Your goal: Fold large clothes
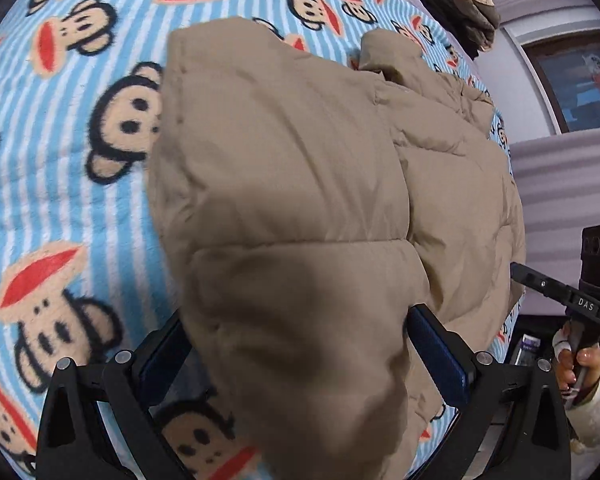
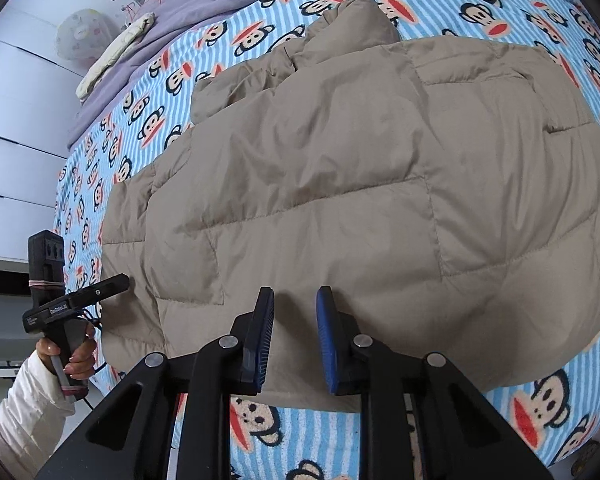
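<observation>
Jacket (image 2: 340, 168) edge between right tongs (image 2: 296, 336)

Puffer jacket (image 2: 340, 168): plain tan-beige, quilted in stitched rectangular panels. Blanket (image 1: 68, 128): light blue and white stripes, printed with tan monkey faces outlined in black, mouths red. Bedding (image 2: 188, 8) beyond it: lavender. Right gripper (image 2: 296, 332): black frame, blue pads (image 2: 326, 332). Left gripper (image 1: 300, 360): same colours. Sleeve (image 2: 28, 396): white.

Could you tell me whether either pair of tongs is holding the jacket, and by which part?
The left tongs straddle a puffy fold of the tan jacket, probably a sleeve; whether they pinch it cannot be told. The right tongs hang open over its hem, holding nothing.
</observation>
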`<act>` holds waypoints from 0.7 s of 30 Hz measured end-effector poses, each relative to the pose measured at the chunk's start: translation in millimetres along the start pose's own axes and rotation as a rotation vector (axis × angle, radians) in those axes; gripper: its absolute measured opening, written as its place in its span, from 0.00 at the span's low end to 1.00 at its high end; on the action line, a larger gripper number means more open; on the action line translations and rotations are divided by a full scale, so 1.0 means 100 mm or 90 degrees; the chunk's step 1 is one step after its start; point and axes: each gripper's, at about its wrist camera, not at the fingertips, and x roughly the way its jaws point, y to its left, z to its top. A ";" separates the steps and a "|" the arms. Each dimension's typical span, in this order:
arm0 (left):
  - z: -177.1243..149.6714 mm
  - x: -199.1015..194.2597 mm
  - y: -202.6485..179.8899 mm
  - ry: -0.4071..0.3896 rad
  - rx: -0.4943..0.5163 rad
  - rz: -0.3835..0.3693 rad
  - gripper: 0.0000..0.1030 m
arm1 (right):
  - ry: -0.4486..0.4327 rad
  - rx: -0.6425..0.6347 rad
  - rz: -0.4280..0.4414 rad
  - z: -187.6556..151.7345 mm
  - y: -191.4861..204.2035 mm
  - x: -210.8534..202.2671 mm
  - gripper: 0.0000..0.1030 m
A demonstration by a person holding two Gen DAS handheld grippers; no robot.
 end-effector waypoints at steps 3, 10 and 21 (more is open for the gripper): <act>0.09 0.18 -0.12 0.018 0.032 0.009 1.00 | -0.009 -0.008 -0.011 0.09 -0.01 0.01 0.24; 0.13 0.35 -0.25 0.035 0.072 0.019 0.80 | -0.045 -0.022 -0.020 0.32 -0.06 0.10 0.24; 0.01 -0.16 -1.06 0.005 0.105 -0.060 0.33 | -0.026 0.024 -0.005 0.55 -0.22 0.61 0.23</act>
